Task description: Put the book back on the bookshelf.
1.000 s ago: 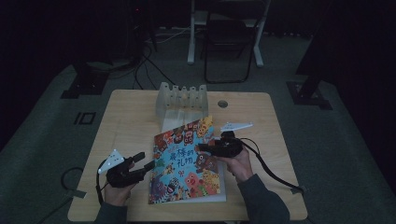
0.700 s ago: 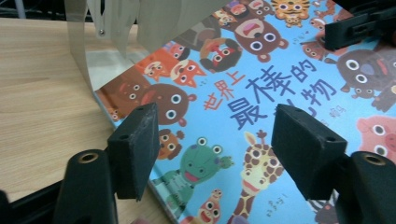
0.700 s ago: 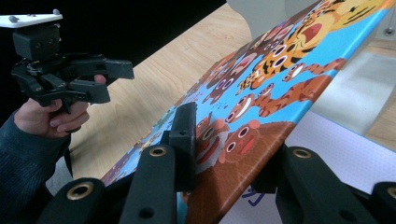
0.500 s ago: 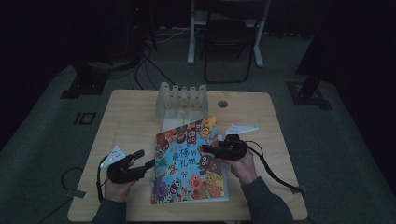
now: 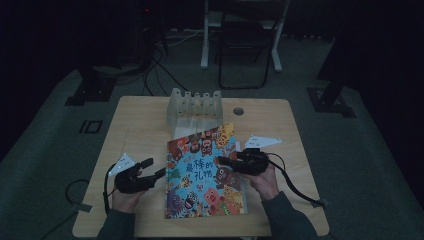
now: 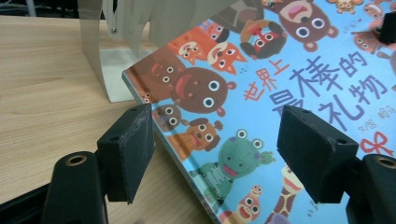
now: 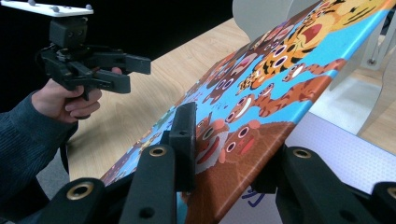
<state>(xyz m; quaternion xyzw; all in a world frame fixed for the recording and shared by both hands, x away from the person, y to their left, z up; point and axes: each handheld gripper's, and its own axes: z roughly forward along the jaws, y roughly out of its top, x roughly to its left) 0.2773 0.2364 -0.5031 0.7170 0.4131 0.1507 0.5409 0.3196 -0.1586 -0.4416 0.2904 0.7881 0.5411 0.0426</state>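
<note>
My right gripper is clamped on the picture book: in the right gripper view one pad sits on top of the cover and the other is under it, with the cover's right edge pinched between them and lifted off the pages below. That cover tilts up, its far end leaning toward the clear plastic rack, which stands on the table just behind the book. My left gripper sits just off the book's left edge, near its lower half, jaws apart and having just been opening; in the left gripper view the pads straddle that edge with the edge between them, neither pressing on it. Book lies roughly mid-table, near side close to me, spine side left, colourful animal faces on the cover. The rack's pale wall rises just beyond the book's far-left corner. My left hand shows past the book's left side in the right gripper view.
</note>
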